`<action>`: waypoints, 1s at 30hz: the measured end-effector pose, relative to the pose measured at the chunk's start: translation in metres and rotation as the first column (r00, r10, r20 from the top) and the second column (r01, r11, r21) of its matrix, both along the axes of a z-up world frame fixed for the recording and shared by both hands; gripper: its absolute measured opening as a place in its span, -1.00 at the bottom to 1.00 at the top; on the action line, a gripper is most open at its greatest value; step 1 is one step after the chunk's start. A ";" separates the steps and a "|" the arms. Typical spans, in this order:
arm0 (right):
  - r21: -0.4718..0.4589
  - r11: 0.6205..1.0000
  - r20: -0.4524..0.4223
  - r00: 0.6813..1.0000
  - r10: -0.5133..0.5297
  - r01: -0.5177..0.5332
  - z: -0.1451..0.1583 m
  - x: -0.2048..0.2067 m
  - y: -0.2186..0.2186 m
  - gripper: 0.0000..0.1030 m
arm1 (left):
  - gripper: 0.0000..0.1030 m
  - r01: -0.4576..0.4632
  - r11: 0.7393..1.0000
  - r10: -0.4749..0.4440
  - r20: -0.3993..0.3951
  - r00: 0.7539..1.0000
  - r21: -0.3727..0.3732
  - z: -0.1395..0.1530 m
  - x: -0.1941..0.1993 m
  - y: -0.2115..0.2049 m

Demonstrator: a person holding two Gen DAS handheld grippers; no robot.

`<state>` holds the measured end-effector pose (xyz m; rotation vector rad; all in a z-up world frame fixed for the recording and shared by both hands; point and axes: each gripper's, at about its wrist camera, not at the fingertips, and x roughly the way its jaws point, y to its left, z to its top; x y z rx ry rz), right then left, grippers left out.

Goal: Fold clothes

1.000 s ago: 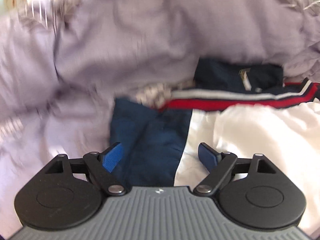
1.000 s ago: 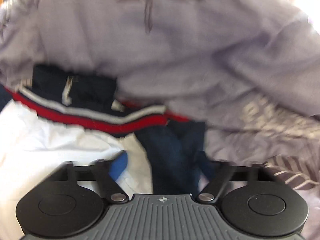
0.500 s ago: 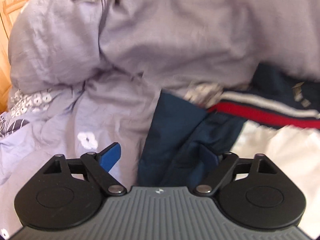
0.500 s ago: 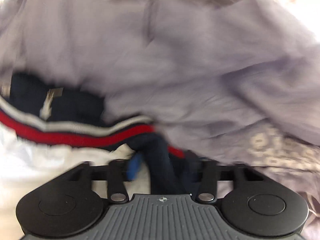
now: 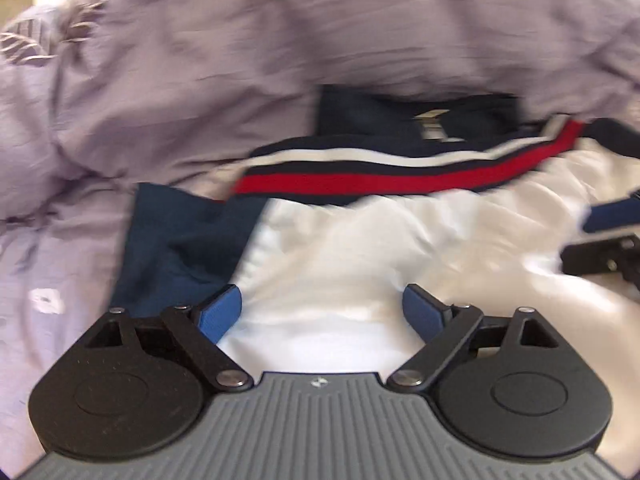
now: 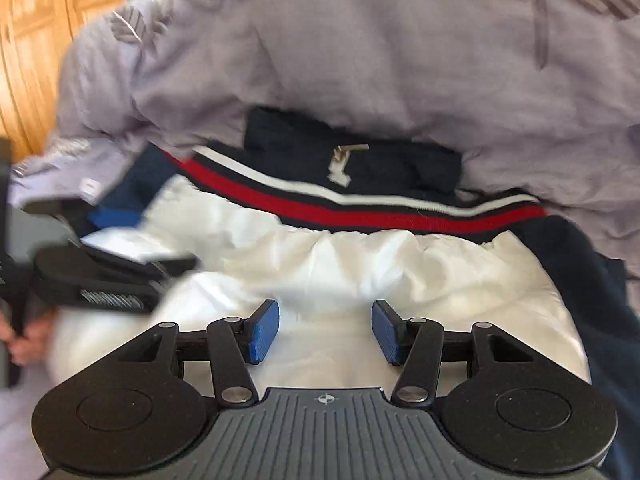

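Bedding: crumpled lilac duvet (image 6: 400,60) with grey leaf print.
Background: wooden door panels (image 6: 36,40), far left.

Ahead of the right gripper (image 6: 325,330): glossy, crinkled white lining (image 6: 360,272) of a jacket, perhaps nylon, blurred. Beyond it, matt ribbed knit hem (image 6: 360,210) in red, white, navy. Farther off, soft wrinkled lilac cotton bedding (image 6: 360,60). To the left, varnished wood (image 6: 36,40). Ribbed blue rubbery pads (image 6: 262,330), matt black plastic links.
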<state>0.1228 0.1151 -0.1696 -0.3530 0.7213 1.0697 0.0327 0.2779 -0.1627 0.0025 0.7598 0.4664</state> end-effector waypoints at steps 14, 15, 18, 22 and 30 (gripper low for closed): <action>0.054 0.995 0.131 0.988 0.081 -0.089 0.033 -0.054 -0.021 0.21 | 0.75 -0.094 0.995 0.095 0.006 0.995 -0.025 0.030 -0.030 0.009; 0.062 0.992 0.149 0.984 0.101 -0.111 0.038 -0.064 -0.036 0.29 | 0.75 -0.071 0.996 0.073 0.029 0.997 -0.045 0.033 -0.042 -0.001; -0.011 0.992 0.142 0.981 0.130 -0.130 0.039 -0.071 -0.062 0.37 | 0.80 0.014 1.000 -0.014 0.016 1.000 0.003 0.029 -0.060 -0.029; -0.225 0.974 0.254 0.966 0.043 0.016 0.021 -0.038 -0.099 0.34 | 0.82 -0.030 0.984 0.046 -0.087 0.995 0.175 -0.001 -0.075 -0.004; -0.068 0.959 0.215 0.942 -0.256 0.276 0.056 -0.019 -0.144 0.35 | 0.77 -0.207 0.971 0.209 -0.004 0.978 0.120 0.042 -0.105 0.024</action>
